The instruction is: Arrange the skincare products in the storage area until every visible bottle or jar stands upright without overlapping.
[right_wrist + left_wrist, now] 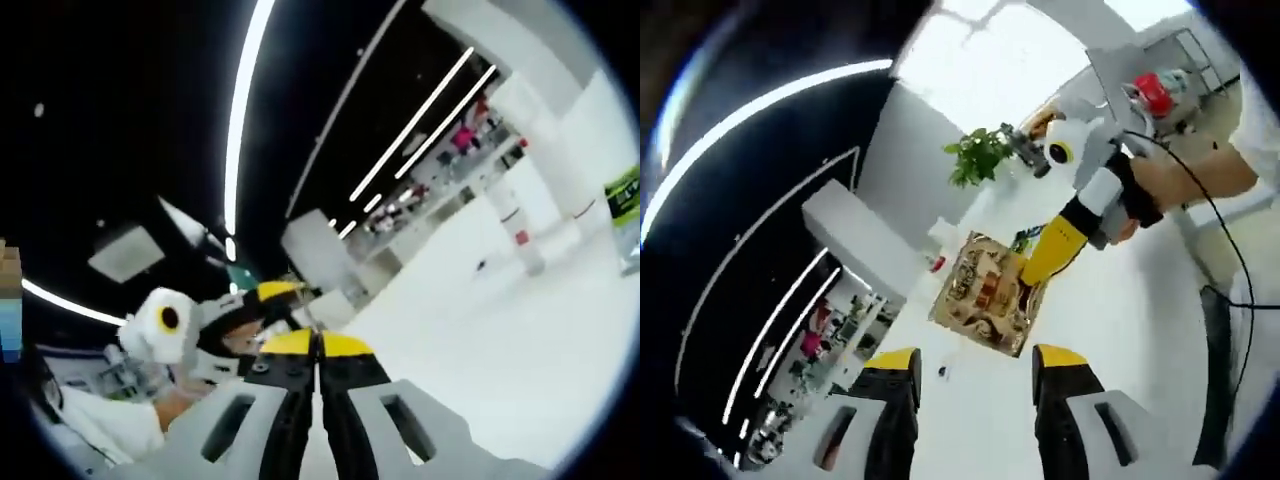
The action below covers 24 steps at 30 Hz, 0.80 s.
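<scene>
A brown and gold storage tray (985, 290) lies on the white table (1120, 320) and holds several small jars too blurred to separate. My right gripper (1025, 285) comes in from the right with its yellow tips down at the tray's far edge. In the right gripper view its jaws (318, 345) are pressed together with nothing showing between them. My left gripper (975, 362) hangs open above the table, short of the tray. Two white bottles (525, 245) stand upright on the table, one with a red mark. A white bottle (939, 240) stands just beyond the tray.
A green potted plant (978, 155) stands at the table's far end. A green box (625, 195) sits at the right edge. A small dark speck (942, 372) lies on the table near my left jaws. A person's hand (1185, 175) holds the right gripper.
</scene>
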Available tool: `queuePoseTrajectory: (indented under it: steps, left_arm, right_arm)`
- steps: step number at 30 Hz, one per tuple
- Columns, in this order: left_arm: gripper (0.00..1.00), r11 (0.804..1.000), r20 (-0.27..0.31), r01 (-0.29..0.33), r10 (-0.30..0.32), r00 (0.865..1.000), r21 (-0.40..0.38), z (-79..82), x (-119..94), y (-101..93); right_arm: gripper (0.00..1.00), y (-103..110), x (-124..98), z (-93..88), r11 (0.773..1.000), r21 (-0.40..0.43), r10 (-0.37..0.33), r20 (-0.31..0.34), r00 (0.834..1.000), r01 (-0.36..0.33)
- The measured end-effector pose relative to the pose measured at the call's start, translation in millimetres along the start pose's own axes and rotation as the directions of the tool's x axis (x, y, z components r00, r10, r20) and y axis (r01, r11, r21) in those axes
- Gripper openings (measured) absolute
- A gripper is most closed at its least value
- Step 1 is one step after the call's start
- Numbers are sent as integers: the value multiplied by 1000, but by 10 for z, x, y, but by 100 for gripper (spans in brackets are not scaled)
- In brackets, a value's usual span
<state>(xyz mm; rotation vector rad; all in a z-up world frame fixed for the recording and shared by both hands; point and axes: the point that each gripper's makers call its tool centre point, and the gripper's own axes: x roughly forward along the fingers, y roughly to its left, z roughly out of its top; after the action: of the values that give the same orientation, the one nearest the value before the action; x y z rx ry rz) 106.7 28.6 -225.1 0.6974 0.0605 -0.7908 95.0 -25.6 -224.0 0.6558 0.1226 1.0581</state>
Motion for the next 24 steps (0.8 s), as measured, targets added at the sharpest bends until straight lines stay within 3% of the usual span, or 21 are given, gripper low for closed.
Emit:
queuePoseTrajectory:
  steps: [3,4,6,8,13,16,18,20,21,23,24]
  left_arm:
    - [44,989,29,73,-70,997,-129,26,-9,-52]
    - [44,969,73,118,-105,992,-215,72,-24,-56]
    - [42,939,126,166,-134,983,-301,134,-36,-42]
    - [41,877,177,233,-173,969,-420,176,-70,-33]
    - [35,797,239,297,-197,951,-526,177,-96,-23]
    - [27,714,308,380,-236,921,-589,213,-133,-62]
    - [27,664,348,422,-250,904,-617,242,-151,-83]
    - [23,578,405,487,-276,872,-655,282,-189,-126]
    - [20,552,427,511,-285,858,-659,296,-206,-137]
    - [17,496,456,536,-283,844,-683,312,-221,-132]
    - [16,464,484,568,-297,823,-680,334,-241,-150]
  right_arm:
    - [0,91,-18,53,998,22,49,29,998,-50]
    - [0,99,-19,57,998,24,54,31,998,-54]
    - [0,127,-21,65,997,31,67,35,997,-68]
    - [0,162,-25,76,997,28,76,43,996,-78]
    - [0,218,-24,102,995,31,97,57,994,-99]
    - [0,245,-18,105,993,43,110,63,992,-113]
    - [0,255,-15,111,992,51,114,69,991,-118]
    - [0,278,-14,119,990,63,123,77,989,-128]
    - [0,286,-13,120,989,66,125,80,989,-131]
    - [0,305,-11,121,987,76,132,81,988,-139]
    - [0,313,-9,119,987,82,135,80,988,-142]
